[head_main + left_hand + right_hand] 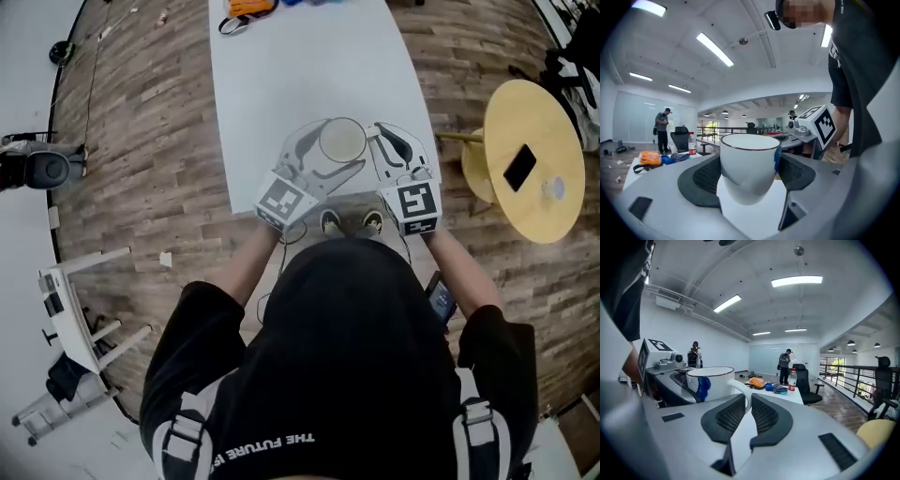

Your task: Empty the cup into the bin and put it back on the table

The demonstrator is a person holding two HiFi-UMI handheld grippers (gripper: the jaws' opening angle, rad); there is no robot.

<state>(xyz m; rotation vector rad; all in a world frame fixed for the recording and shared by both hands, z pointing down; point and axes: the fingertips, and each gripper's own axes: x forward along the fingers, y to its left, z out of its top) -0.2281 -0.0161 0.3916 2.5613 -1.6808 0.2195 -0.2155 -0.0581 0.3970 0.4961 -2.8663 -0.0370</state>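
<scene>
On the near end of the long white table, in the head view, stands a white ceramic cup with a thin dark rim, close to the table edge in front of the person. The left gripper reaches to it from the left with one jaw on each side of the cup body. The right gripper lies just beside it on the right. At the far end of the table lies an orange cloth thing. On the wooden plank floor to the right stands a round yellow side table with a black phone on it.

Seen in the left gripper view, the cup stands upright on the table, and the left gripper has its two black pads against the cup's sides, so it is gripping the cup. A blue mark shows on the right side of the cup. The square-marker cube of the right gripper rises behind.

From the right gripper view, the right gripper has its jaws almost together, and they close on the curved white handle of the cup. Far behind on the table stands a clear plastic bottle with a red label.
</scene>
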